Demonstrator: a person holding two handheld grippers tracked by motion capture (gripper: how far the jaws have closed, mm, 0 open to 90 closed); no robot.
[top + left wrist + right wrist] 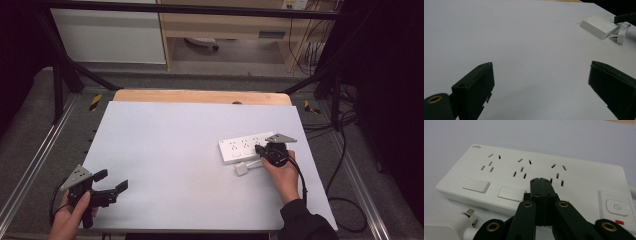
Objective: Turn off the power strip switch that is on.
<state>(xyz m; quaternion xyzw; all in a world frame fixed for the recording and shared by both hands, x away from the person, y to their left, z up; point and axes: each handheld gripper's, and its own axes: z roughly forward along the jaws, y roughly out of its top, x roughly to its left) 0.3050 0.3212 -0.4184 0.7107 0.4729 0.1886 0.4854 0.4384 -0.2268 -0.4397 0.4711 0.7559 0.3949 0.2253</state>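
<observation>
Presently the right tool (541, 181) has its jaws pressed together with nothing between them, the joined tips over the top face of the white power strip (506, 173), near the third rocker switch beside the right socket group. Judgement: the shut tips make one blunt point, suited to pushing a switch rather than grasping. The strip lies flat on the right part of the tabletop (165, 150), its master button toward the right in the right gripper view. A white plug (447, 227) lies on the tabletop just beside the strip's near edge, prongs showing, not inserted in any socket. The left tool (107, 187) rests at the near left corner, well apart from the strip, jaws spread wide and empty; probably parked so as not to obstruct the work.
</observation>
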